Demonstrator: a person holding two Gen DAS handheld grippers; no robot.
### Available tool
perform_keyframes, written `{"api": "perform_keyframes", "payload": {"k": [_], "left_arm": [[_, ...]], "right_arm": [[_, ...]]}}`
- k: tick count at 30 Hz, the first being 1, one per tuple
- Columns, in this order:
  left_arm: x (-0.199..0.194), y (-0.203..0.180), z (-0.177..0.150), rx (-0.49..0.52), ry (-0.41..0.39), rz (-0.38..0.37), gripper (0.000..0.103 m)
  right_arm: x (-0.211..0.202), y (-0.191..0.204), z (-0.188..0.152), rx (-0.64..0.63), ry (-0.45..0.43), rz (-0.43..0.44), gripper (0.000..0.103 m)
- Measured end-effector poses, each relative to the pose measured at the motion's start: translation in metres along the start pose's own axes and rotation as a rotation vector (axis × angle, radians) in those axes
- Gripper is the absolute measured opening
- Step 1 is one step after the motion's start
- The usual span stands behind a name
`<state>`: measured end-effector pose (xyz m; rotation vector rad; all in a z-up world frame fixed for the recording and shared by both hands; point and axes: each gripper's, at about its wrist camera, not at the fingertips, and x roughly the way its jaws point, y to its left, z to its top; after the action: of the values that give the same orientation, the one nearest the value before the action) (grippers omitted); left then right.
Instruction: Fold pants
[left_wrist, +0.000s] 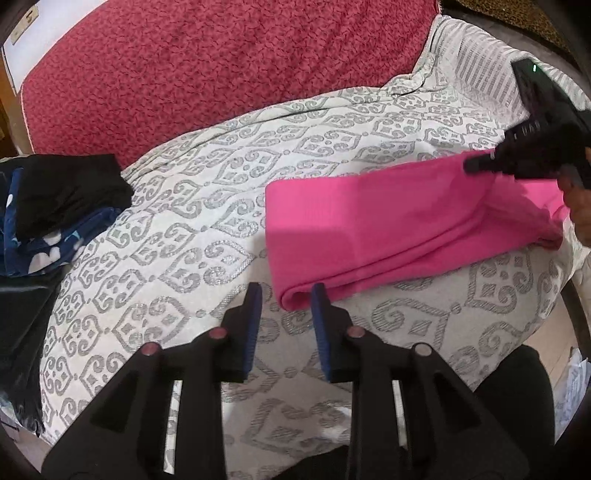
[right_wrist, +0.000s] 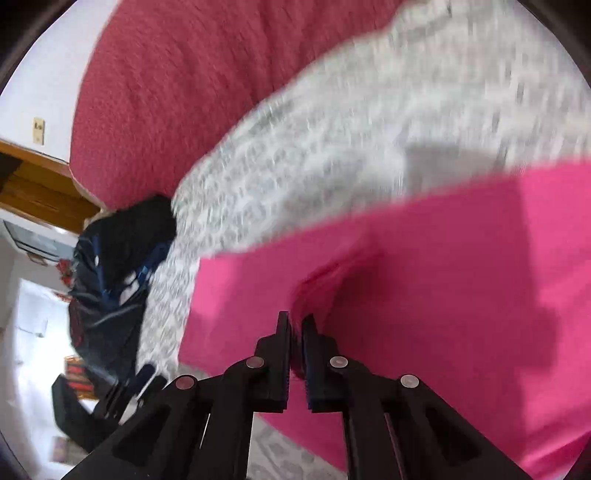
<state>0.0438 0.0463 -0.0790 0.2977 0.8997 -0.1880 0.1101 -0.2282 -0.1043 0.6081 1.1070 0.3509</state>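
Observation:
Bright pink pants (left_wrist: 373, 225) lie folded lengthwise on a white and grey patterned bedspread (left_wrist: 207, 206). My left gripper (left_wrist: 286, 295) is open and empty, just in front of the pants' near folded end, its right finger next to the fold. My right gripper (left_wrist: 476, 164) shows at the far right over the other end of the pants. In the right wrist view my right gripper (right_wrist: 294, 321) is shut on a pinch of the pink pants (right_wrist: 424, 280) and the fabric puckers at its tips. That view is blurred.
A stack of folded dark clothes (left_wrist: 62, 206), black on top of blue patterned, sits at the left of the bed; it also shows in the right wrist view (right_wrist: 118, 273). A red textured blanket (left_wrist: 207, 62) covers the far part of the bed. A black object (left_wrist: 22, 306) lies at the left edge.

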Motion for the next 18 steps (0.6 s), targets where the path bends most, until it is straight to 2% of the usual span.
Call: {"api": "perform_keyframes", "payload": {"k": [3,7,9,10,12,15,17,18], "left_arm": [[-0.006,-0.005,0.002,0.006,-0.013,0.005,0.029],[-0.005,-0.011,0.003,0.018,-0.004,0.01,0.029],[-0.005,-0.014,0.002,0.018,0.002,0.009,0.029],[-0.004,-0.015,0.001,0.02,0.005,0.008,0.029],[-0.004,-0.017,0.0,0.026,0.013,0.01,0.029],[-0.004,-0.017,0.0,0.027,0.023,0.017,0.029],[-0.005,-0.016,0.0,0.018,0.025,0.014,0.029],[-0.005,-0.016,-0.001,0.014,0.026,0.014,0.029]], "right_arm": [[-0.019,0.006,0.002,-0.019,-0.049,-0.022,0.005],[-0.009,-0.021,-0.001,0.03,0.082,-0.076,0.012],[0.0,-0.04,-0.01,0.098,0.137,-0.037,0.022],[-0.003,-0.05,-0.015,0.133,0.137,-0.003,0.029],[-0.008,-0.066,-0.021,0.17,0.106,0.042,0.036],[-0.016,-0.068,-0.022,0.151,0.063,0.074,0.052],[-0.014,-0.062,-0.021,0.108,0.061,0.088,0.068],[-0.009,-0.056,-0.02,0.084,0.071,0.092,0.069]]}}
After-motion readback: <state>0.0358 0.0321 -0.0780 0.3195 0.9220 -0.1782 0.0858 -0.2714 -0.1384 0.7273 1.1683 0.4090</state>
